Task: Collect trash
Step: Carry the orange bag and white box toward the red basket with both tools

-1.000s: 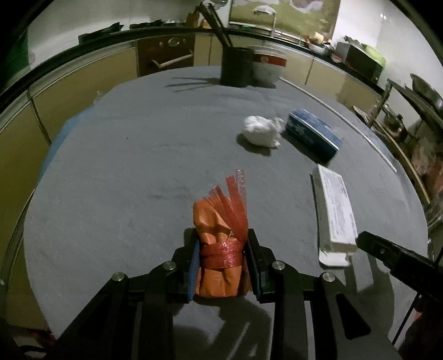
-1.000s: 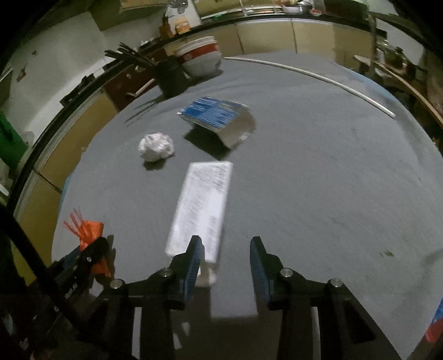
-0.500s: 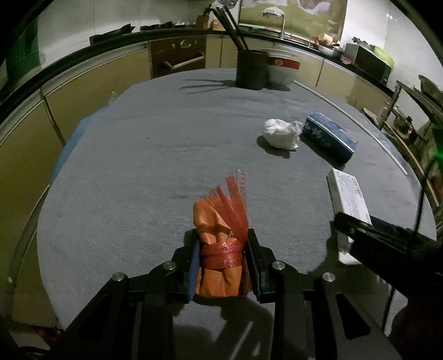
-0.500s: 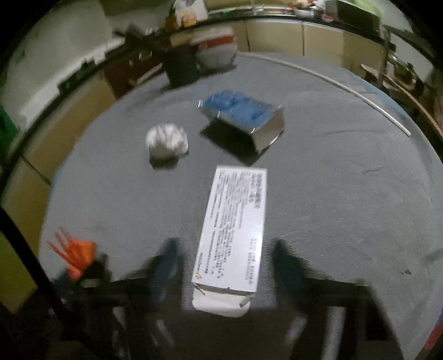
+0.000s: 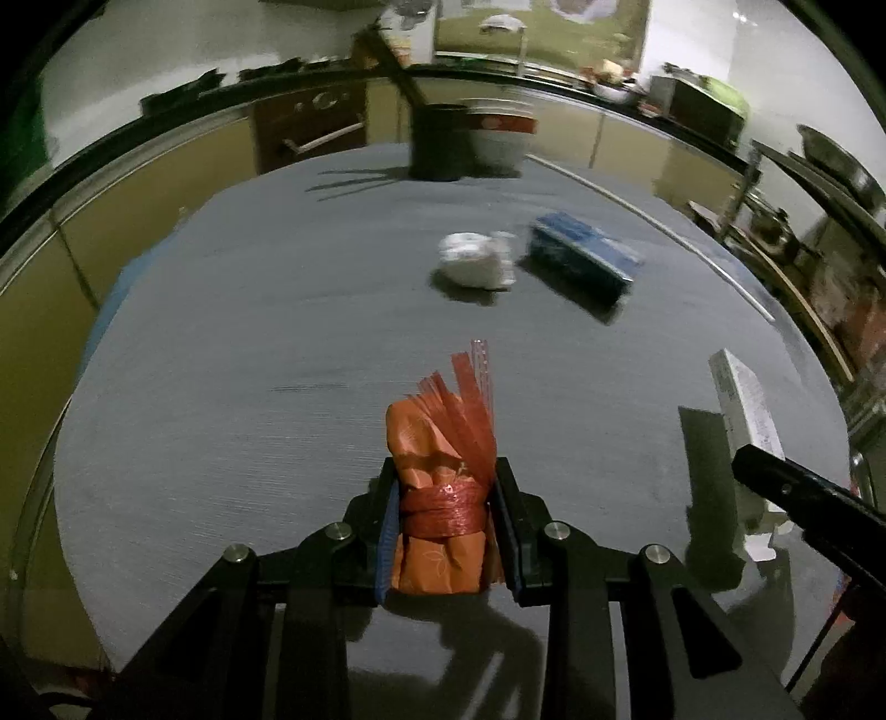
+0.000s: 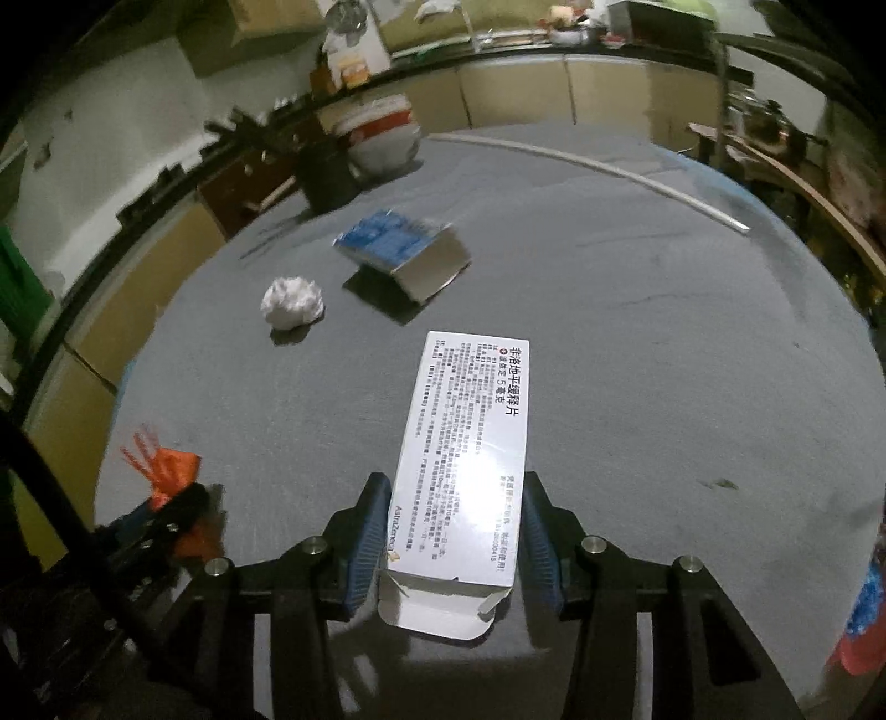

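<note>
right wrist: white carton [image 6: 465, 443] between gripper [image 6: 454, 531]

Flat white cardboard medicine box [image 6: 468, 448] printed with "AstraZeneca" near its open flap, Chinese heading "非洛地平缓释片", smaller print too fine to read

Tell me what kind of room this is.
Probably a home kitchen: a counter with cabinets runs along the wall, a faucet stands behind, and a bowl sits on the grey table.

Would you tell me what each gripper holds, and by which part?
Left gripper: orange bag, at its tied neck. Right gripper: white box, across its flap end.
</note>
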The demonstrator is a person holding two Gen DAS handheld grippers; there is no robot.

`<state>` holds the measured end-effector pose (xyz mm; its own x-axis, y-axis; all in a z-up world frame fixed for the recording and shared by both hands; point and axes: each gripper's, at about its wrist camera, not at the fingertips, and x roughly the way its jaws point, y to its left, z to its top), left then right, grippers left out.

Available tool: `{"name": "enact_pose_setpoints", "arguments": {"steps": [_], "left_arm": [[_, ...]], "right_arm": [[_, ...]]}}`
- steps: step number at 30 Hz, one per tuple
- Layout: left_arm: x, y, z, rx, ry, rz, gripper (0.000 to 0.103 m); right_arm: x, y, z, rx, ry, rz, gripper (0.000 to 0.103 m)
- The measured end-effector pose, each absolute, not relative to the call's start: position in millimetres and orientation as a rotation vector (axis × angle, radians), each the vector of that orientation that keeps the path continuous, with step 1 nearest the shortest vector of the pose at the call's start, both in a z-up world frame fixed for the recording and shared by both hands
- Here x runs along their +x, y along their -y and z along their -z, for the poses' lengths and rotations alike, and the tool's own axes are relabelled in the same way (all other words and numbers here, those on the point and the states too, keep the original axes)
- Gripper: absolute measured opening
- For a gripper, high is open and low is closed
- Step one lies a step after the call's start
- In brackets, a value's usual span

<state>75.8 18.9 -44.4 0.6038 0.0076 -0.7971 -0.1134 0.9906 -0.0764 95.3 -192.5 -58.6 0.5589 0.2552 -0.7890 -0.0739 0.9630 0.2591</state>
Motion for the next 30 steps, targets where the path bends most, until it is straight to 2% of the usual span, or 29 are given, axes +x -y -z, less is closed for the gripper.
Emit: {"name": "enact_pose_setpoints", "arguments": {"steps": [30], "left_arm": [[49.5,122.5,17.7,0.074,-0.894,0.137,0.032]], "right_arm": [[0.0,327.7,32.0,0.391,-0.803,-0.089,0.050]]}}
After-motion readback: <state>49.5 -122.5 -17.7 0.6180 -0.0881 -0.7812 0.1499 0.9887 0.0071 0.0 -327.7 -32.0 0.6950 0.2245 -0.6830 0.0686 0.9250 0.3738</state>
